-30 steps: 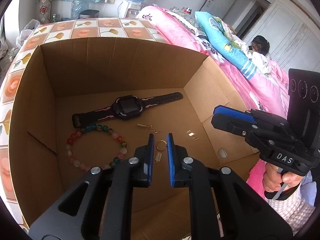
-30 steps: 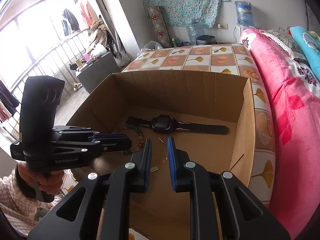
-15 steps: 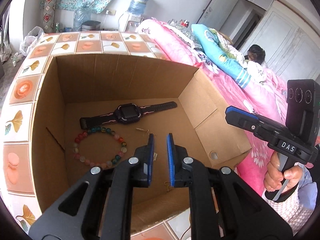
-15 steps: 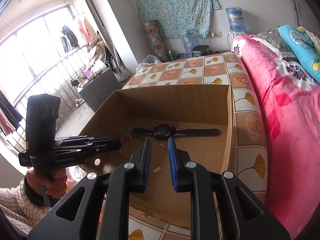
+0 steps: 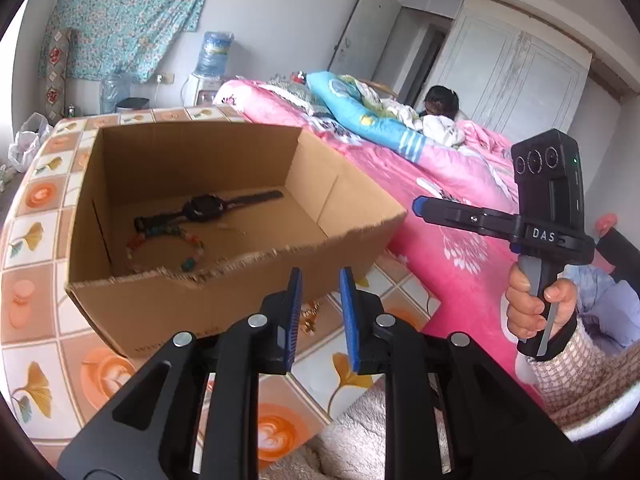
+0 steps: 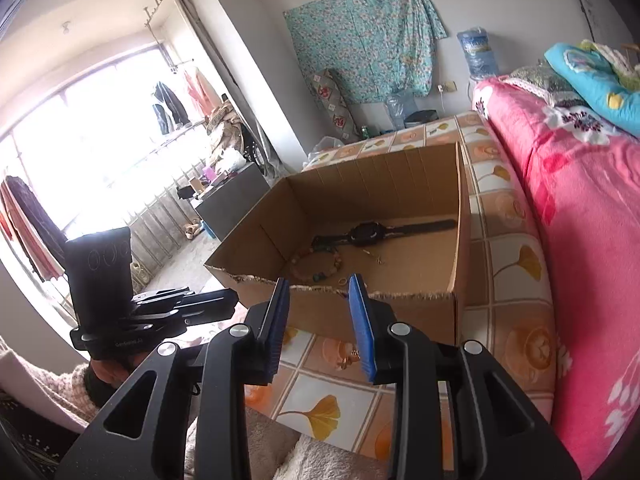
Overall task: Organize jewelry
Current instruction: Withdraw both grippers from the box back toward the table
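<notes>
Standing on the tiled tabletop (image 5: 36,236) beside the pink bed (image 6: 580,216), the cardboard box (image 5: 224,300) holds a black watch (image 5: 200,210) and a bead bracelet (image 5: 160,246). Both the left hand-held gripper (image 5: 319,316) and the right hand-held gripper (image 6: 320,324) hover spread and empty before its torn edge, near a small gold earring (image 6: 352,358) on the tiles.

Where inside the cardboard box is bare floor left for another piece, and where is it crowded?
Inside the cardboard box, bare floor runs along the right wall, past the watch strap end. The left half is crowded: bead bracelet beside the watch, small gold pieces mid-floor. Outside, a gold trinket lies on the tiled mat.
</notes>
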